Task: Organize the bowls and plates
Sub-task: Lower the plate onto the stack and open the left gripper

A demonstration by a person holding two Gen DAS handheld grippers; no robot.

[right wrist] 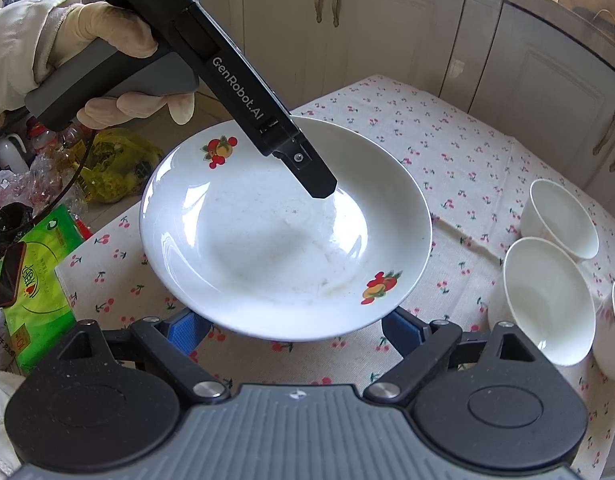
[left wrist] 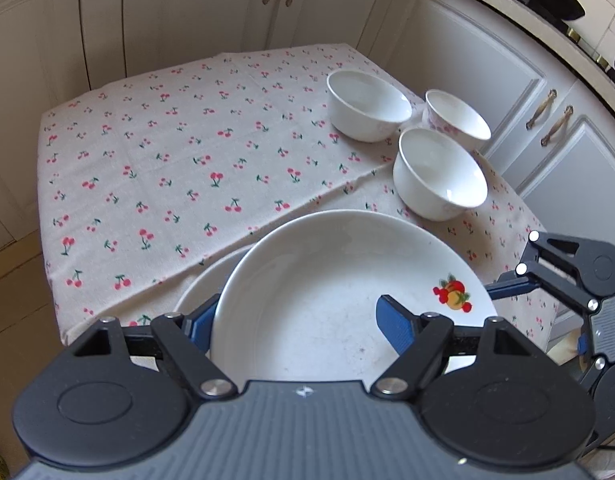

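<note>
Plate (left wrist: 307,300) dead ahead of both tools, at the near edge of the tabletop (left wrist: 167,160), seemingly sitting over a second plate (left wrist: 199,284) that peeks out at its left. Left tool (left wrist: 297,324) spread wide across one rim: one blue finger outside, the other over the basin, clamped on nothing. Right tool (right wrist: 295,328) likewise parted, low at the opposite rim, fingers just under the lip. Round, so no long axis; equally near either tool. White, shallow, glossy, two fruit decals, faint scuffs. Three white bowls (left wrist: 439,172) clustered beyond, to the right.
</note>
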